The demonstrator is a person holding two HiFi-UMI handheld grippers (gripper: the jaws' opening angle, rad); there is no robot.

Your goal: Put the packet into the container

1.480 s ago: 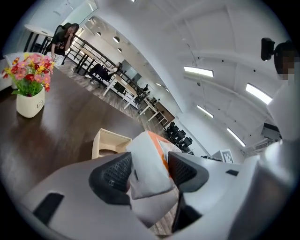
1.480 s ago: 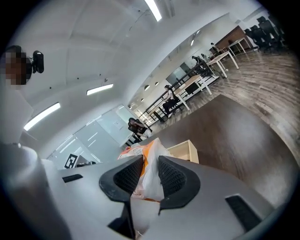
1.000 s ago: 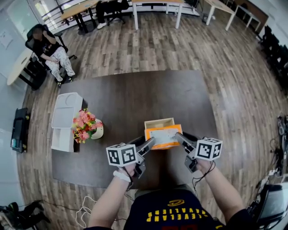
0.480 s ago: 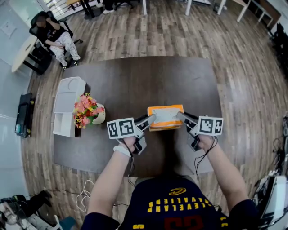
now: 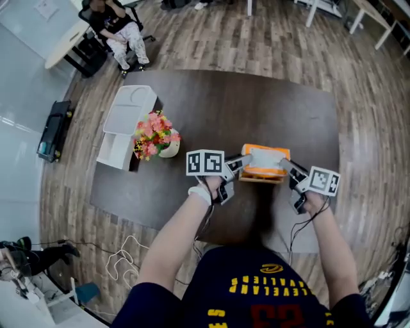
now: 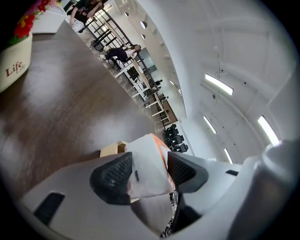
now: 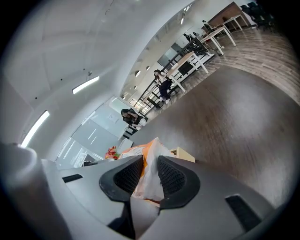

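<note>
An orange packet with a white label (image 5: pixel 266 160) hangs a little above the dark table (image 5: pixel 256 102), held by its two ends. My left gripper (image 5: pixel 242 161) is shut on the left end, the white and orange film (image 6: pixel 149 161) pinched between its pads. My right gripper (image 5: pixel 288 168) is shut on the right end, crumpled film (image 7: pixel 150 168) between its pads. The container is a small light wooden box. A corner of the box (image 6: pixel 111 149) shows under the packet, and so does its rim (image 7: pixel 183 153). In the head view the packet hides it.
A flower pot with pink and red flowers (image 5: pixel 155 137) stands on the table to the left of my grippers. A white tray stand (image 5: pixel 125 123) sits at the table's left edge. A person sits in a chair (image 5: pixel 115 19) far beyond the table.
Both grippers have carried the packet away from me. It now covers the wooden box, which showed behind it a second ago. The head camera has tilted and swung.
</note>
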